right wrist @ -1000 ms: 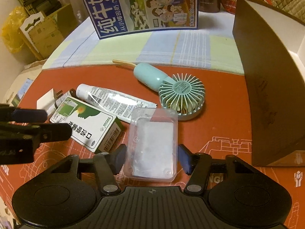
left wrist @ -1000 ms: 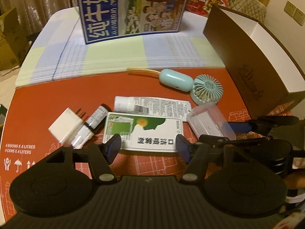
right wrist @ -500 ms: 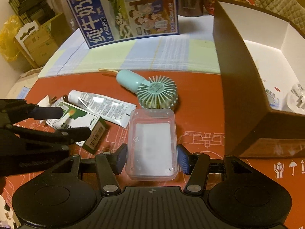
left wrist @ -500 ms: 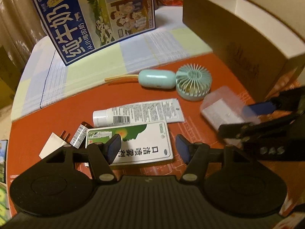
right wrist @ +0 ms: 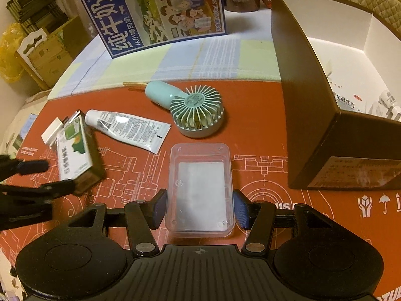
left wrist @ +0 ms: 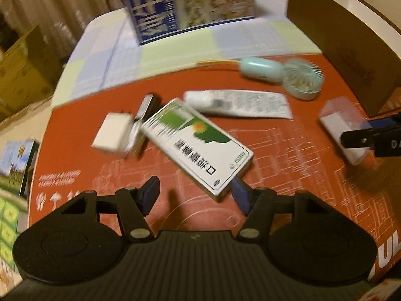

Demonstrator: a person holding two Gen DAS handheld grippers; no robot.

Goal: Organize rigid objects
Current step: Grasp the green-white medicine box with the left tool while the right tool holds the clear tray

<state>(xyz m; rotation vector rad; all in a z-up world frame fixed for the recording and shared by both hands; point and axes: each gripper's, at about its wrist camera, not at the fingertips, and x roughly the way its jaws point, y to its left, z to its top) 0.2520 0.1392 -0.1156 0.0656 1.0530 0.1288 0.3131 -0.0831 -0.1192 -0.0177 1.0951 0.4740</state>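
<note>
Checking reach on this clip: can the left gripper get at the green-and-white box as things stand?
Probably yes. The left gripper is open, its fingers apart, and the green-and-white box lies just ahead at an angle; only bare mat lies between.

Open red mat point(right wrist: 263, 130) btwn the mint fan point(right wrist: 196, 111) and the brown box point(right wrist: 308, 105): clear lane fwd on the right. Box wall stands tall, blocks anything further right; top is open. Left side crowded: green-white carton point(left wrist: 198, 145), white charger point(left wrist: 112, 133) & tube point(left wrist: 238, 102) lie close together, little gap btwn them. Clear plastic case point(right wrist: 200, 190) fills the space btwn the right gripper point(right wrist: 199, 207) pads. Milk carton point(right wrist: 155, 12) stands as a wall at the back, w/ bare cloth point(right wrist: 175, 62) in front of it.
</note>
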